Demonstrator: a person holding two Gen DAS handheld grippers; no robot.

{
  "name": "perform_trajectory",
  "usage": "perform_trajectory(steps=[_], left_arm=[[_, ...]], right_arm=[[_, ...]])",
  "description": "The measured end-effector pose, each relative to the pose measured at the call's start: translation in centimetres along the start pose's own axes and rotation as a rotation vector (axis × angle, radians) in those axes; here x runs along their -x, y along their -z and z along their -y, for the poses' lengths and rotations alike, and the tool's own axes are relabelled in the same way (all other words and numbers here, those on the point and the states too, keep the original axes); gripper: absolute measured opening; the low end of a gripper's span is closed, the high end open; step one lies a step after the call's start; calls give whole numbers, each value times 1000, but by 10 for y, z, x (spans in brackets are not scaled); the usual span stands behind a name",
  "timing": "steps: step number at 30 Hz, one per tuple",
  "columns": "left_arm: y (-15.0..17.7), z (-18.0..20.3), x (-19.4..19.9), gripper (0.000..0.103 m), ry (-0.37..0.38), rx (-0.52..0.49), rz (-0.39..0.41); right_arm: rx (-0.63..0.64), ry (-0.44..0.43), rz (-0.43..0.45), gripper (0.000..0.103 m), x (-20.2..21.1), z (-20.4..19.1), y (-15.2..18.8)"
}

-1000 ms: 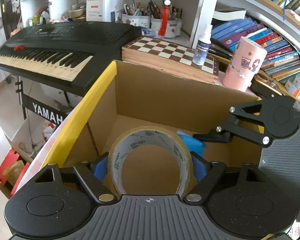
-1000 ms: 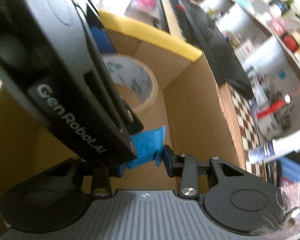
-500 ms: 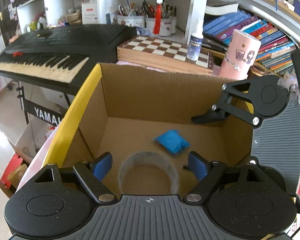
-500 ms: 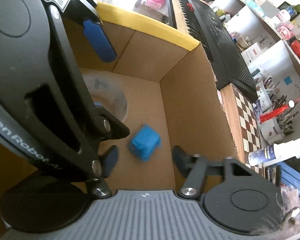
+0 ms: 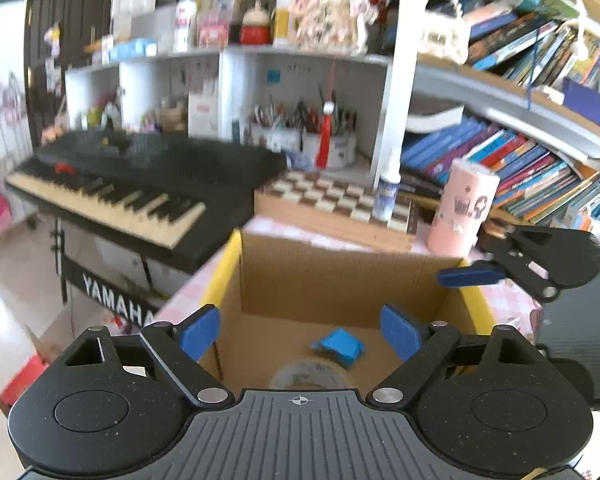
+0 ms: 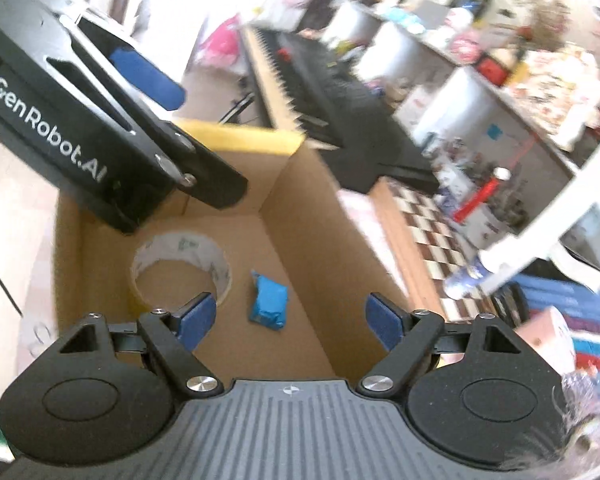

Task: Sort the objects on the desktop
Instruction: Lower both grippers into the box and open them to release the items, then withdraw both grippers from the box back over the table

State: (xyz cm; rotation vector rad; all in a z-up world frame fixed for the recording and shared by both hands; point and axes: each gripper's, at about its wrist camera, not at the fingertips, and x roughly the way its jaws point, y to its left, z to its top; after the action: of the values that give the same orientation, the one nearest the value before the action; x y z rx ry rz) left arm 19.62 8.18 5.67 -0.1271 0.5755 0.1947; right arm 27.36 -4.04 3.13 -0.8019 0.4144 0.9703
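Observation:
A cardboard box (image 5: 340,276) with yellow-taped rims stands on the desk; it also shows in the right wrist view (image 6: 308,224). On its floor lie a roll of clear tape (image 6: 180,264) and a crumpled blue packet (image 6: 270,300). The left wrist view shows the tape roll (image 5: 308,374) partly hidden and the blue packet (image 5: 340,346). My left gripper (image 5: 300,330) is open and empty above the box. My right gripper (image 6: 288,316) is open and empty above the box, to the right of the left one.
A black Yamaha keyboard (image 5: 132,196) stands left of the box. Behind the box are a chessboard (image 5: 336,200), a spray bottle (image 5: 386,192), a pink cup (image 5: 462,208), pen holders and shelves of books (image 5: 540,168).
Both grippers opened and let go: the tape roll and the blue packet dropped to the box floor. Both grippers then rose up out of the box.

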Motion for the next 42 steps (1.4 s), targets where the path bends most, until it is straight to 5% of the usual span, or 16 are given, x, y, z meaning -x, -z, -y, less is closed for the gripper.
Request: perform_trajectory(steps=[10,18,27,42], left_arm=[[-1,-12,49,91,-35,-48,100],[15,-24,77,93,-41,-24,147],[41,-37,108,93,-48,-17,145],[103,-39,152,93,-36,-68,61]], right_arm=[[-457,201,149,81,80,9,10],[-830,390,146,81,124,-10,35],[-935,504,88,81,144,-67,58],[-982,490,7,81,171,-174,67]])
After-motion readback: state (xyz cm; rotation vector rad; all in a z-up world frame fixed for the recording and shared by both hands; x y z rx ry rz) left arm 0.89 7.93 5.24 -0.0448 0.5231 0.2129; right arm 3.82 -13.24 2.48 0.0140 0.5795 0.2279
